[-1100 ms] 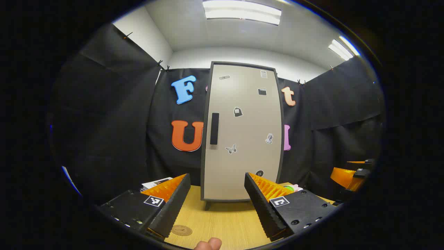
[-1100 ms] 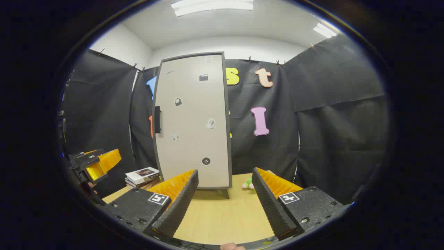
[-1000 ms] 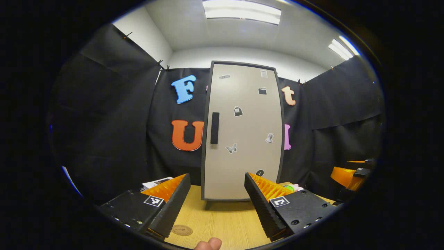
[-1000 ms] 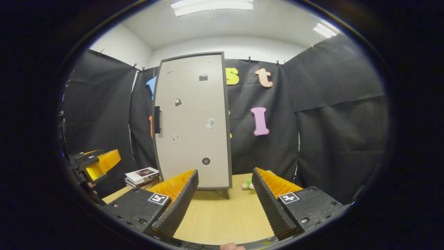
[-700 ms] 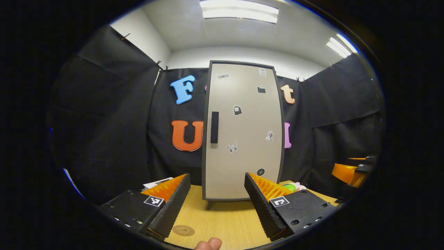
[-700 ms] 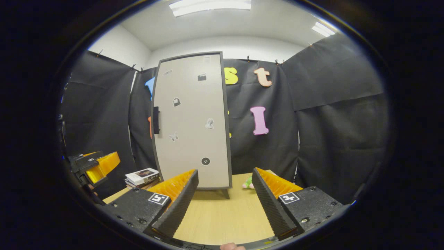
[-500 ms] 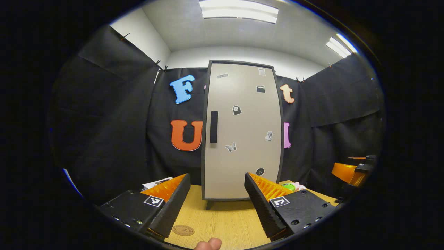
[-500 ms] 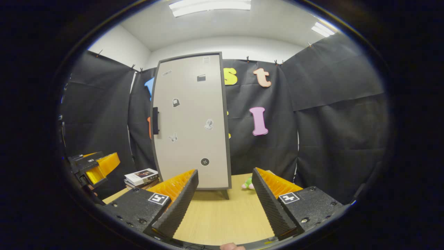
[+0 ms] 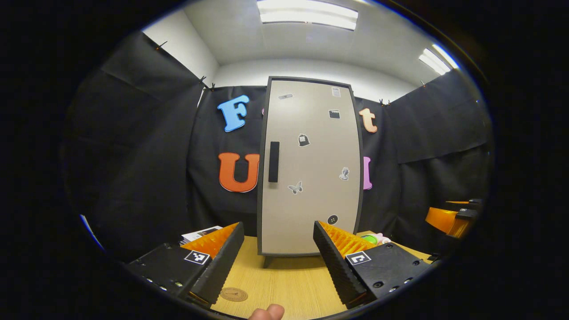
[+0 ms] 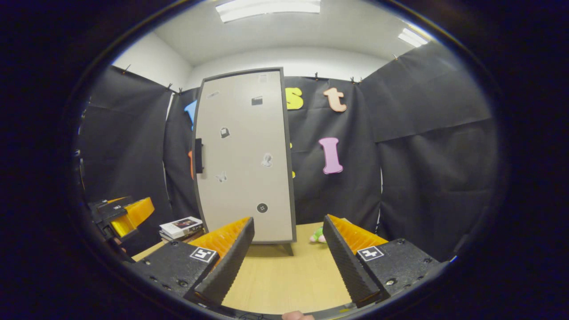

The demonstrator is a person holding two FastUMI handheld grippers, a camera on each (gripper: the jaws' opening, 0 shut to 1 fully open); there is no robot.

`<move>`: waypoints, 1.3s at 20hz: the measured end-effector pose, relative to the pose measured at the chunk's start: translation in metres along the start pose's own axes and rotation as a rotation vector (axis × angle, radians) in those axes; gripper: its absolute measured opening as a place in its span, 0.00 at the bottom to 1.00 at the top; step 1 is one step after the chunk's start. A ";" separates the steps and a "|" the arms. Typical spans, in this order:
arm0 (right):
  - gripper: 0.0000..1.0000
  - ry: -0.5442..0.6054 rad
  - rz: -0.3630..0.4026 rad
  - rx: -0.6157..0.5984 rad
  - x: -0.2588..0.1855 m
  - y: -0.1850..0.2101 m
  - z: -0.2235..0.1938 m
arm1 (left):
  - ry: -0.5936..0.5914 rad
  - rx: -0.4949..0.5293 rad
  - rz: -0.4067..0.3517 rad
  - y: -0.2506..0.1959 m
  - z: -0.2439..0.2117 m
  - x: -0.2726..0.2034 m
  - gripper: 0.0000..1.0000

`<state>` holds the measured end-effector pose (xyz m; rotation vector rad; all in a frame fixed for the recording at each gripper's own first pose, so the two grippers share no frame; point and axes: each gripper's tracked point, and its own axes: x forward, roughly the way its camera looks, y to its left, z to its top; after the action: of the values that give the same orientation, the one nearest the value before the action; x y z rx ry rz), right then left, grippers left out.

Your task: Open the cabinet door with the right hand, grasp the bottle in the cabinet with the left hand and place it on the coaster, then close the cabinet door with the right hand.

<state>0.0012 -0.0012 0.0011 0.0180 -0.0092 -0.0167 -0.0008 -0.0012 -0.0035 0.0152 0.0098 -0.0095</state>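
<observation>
So, both grippers hover over the light wooden table [image 9: 284,280] and nothing is held. The left gripper [image 9: 278,258] has its fingers spread wide, aimed at the tall beige cabinet door with a dark frame [image 9: 311,178]. That door is shut, so the bottle is not to be seen. Its black vertical handle [image 9: 274,162] sits on the door's left edge, and small stickers dot the panel. Down by the left finger lies the round brown coaster [image 9: 234,294], flat on the table and bare. A fingertip of the person [image 9: 266,312] peeks in at the bottom edge.

Over to the right gripper view: the right gripper [image 10: 288,253] is also wide apart, pointing at the door's lower right corner, well short of the handle. A stack of books [image 10: 181,227] rests left of the cabinet, and a small green and pink toy [image 10: 317,234] lies on the table to the right of it.
</observation>
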 end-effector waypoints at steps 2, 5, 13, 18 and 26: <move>1.00 0.001 -0.002 0.000 0.000 -0.001 0.000 | 0.002 0.002 -0.001 -0.001 -0.001 0.000 0.95; 1.00 0.004 -0.006 -0.001 0.002 -0.005 -0.001 | 0.000 0.000 -0.001 -0.001 -0.001 -0.001 0.95; 1.00 0.013 0.022 -0.001 0.008 0.009 0.001 | -0.006 0.006 0.007 0.004 -0.001 -0.004 0.95; 1.00 -0.010 0.143 -0.014 0.034 0.047 0.023 | 0.010 0.012 0.009 0.008 -0.010 -0.008 0.95; 1.00 -0.077 0.348 -0.080 0.109 0.148 0.081 | 0.030 0.015 0.017 0.017 -0.012 -0.028 0.95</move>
<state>0.1119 0.1436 0.0854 -0.0641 -0.0883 0.3299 -0.0284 0.0162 -0.0152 0.0305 0.0400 0.0081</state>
